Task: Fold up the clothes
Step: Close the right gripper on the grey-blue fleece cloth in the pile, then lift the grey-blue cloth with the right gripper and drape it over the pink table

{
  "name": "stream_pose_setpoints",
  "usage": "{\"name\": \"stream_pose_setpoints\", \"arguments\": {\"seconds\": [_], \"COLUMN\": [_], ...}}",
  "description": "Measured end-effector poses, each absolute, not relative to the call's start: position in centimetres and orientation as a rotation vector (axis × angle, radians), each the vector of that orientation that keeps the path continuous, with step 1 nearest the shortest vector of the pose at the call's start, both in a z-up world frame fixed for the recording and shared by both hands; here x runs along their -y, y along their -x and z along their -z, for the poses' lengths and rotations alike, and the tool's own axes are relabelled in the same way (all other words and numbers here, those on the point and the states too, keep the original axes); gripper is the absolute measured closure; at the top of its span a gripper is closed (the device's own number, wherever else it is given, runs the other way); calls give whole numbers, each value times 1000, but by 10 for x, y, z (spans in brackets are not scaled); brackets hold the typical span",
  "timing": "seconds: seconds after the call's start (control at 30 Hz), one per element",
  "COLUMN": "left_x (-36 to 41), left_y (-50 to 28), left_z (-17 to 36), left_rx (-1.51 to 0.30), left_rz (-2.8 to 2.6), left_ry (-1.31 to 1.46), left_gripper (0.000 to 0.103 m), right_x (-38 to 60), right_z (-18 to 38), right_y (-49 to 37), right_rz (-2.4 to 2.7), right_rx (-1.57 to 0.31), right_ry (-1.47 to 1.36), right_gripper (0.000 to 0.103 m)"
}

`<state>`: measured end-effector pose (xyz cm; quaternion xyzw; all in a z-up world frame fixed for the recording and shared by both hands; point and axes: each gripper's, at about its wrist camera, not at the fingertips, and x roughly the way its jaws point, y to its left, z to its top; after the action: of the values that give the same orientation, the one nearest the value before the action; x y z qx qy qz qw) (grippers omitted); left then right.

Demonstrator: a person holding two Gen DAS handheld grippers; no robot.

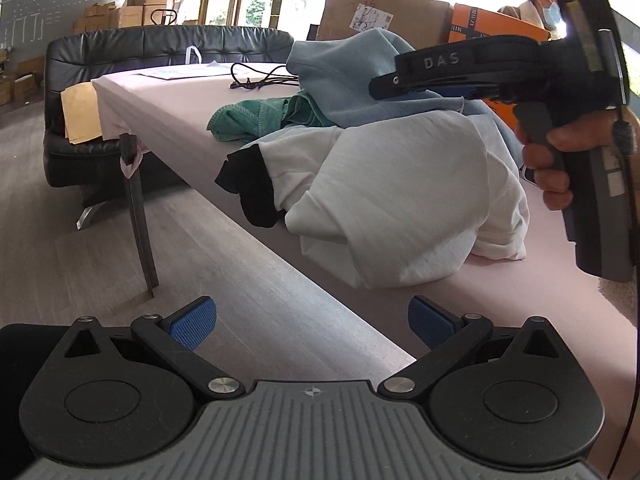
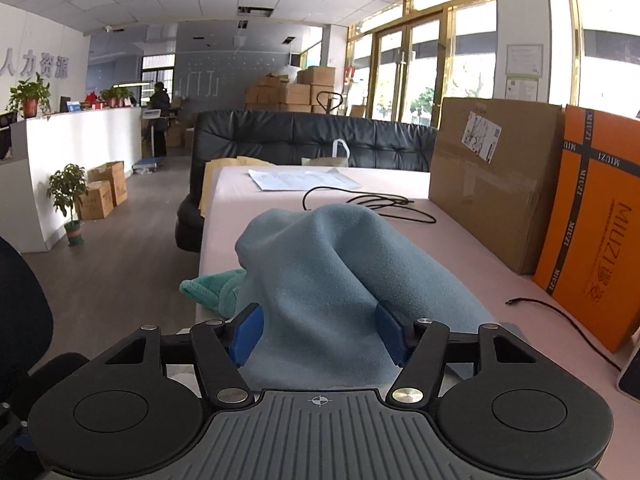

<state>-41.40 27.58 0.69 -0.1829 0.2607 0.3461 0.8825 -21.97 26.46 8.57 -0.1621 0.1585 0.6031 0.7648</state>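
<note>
Two claws wide open by the clothes.
Left claw point(image 1: 312, 322) hangs off the pink surface point(image 1: 520, 312); right claw point(image 2: 320, 334) straddles the soft light-blue fleece top point(image 2: 320, 264).

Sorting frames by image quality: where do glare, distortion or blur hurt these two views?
Left wrist view: windows blow out behind the cardboard box; fisheye bends the table edge; the white garment stays sharp. Right wrist view: glass doors overexposed; the blue fleece between the right gripper fingers looks slightly soft.
</note>
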Motion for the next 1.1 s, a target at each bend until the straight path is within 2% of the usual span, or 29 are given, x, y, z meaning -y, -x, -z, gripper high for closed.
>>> {"name": "stream_pose_setpoints", "arguments": {"seconds": [0.17,0.3,0.4,0.5,0.83,1.1], "left_x": [-277,-272,-267,-263,-237,-192], "left_y": [411,409,410,411,396,371], "left_z": [-9,-14,-17,-19,-31,-46], "left_rx": [-546,-538,-529,-520,-459,-406], "left_rz": [-712,-693,-681,-675,-582,-422], "left_ry": [378,367,360,361,355,309], "left_gripper": [0,0,0,0,0,0], "right_x": [-270,-267,-265,-258,-186,-71], "right_z": [-75,-76,-78,-83,-122,-144], "right_y": [218,222,222,220,211,206], "right_rz": [-1310,-1316,-1312,-1304,-1220,-1109], "right_rx": [-370,-357,-353,-354,-263,-191], "right_ry": [365,375,363,312,160,56], "right_gripper": [51,77,88,95,97,98]}}
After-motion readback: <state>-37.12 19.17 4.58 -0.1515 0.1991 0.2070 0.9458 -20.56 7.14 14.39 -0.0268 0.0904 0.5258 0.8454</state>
